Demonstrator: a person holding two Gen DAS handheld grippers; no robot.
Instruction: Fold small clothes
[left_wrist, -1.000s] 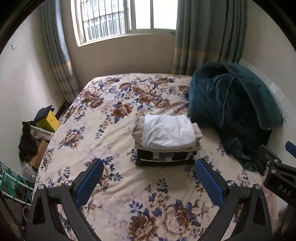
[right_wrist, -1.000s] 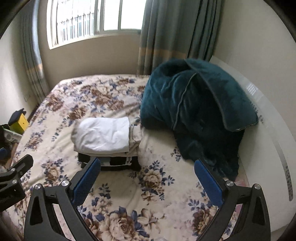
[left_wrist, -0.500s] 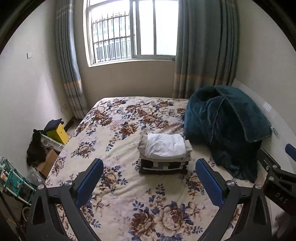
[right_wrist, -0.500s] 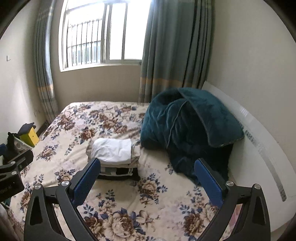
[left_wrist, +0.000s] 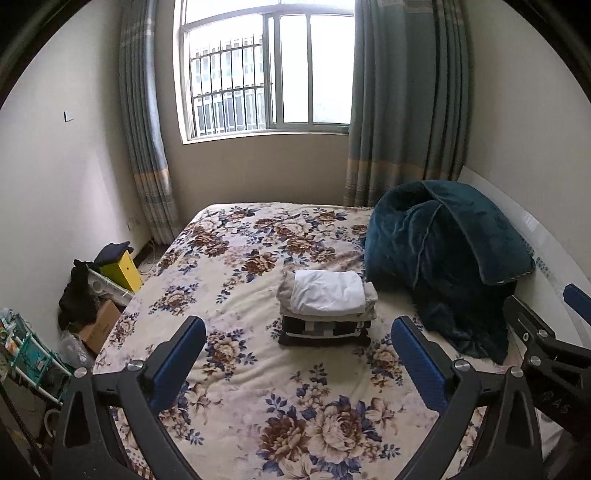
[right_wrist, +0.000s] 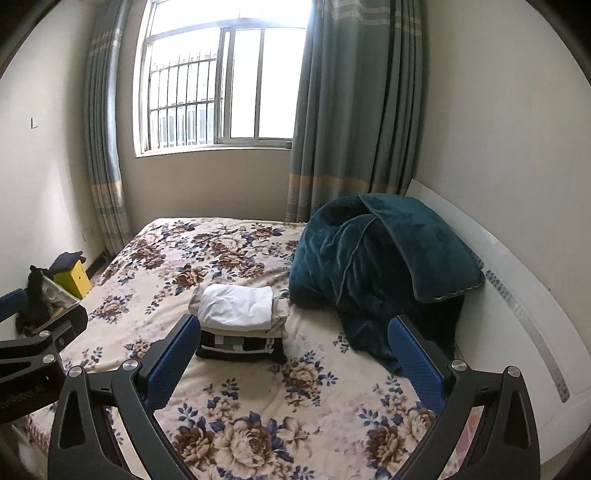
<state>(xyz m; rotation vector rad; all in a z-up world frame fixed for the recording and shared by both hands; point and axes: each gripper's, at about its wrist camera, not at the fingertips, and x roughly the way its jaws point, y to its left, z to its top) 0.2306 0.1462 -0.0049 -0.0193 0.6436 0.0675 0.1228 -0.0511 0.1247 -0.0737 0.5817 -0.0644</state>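
Fingers: both grippers, left gripper (left_wrist: 297, 354) and right gripper (right_wrist: 293, 350), gaped wide, empty.
Stack: folded clothes (left_wrist: 327, 308) lay flat on bedspread (left_wrist: 236, 288), long axis left-right.

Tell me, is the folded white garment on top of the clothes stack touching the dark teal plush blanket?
Apart. In the left wrist view, the beige garment's edge and floral bedsheet separate the white garment from the teal blanket.

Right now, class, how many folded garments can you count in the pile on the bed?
3, possibly more hidden between layers: white garment on top, beige garment beneath it, black-and-white garment at the bottom, all stacked mid-bed beside the teal blanket.
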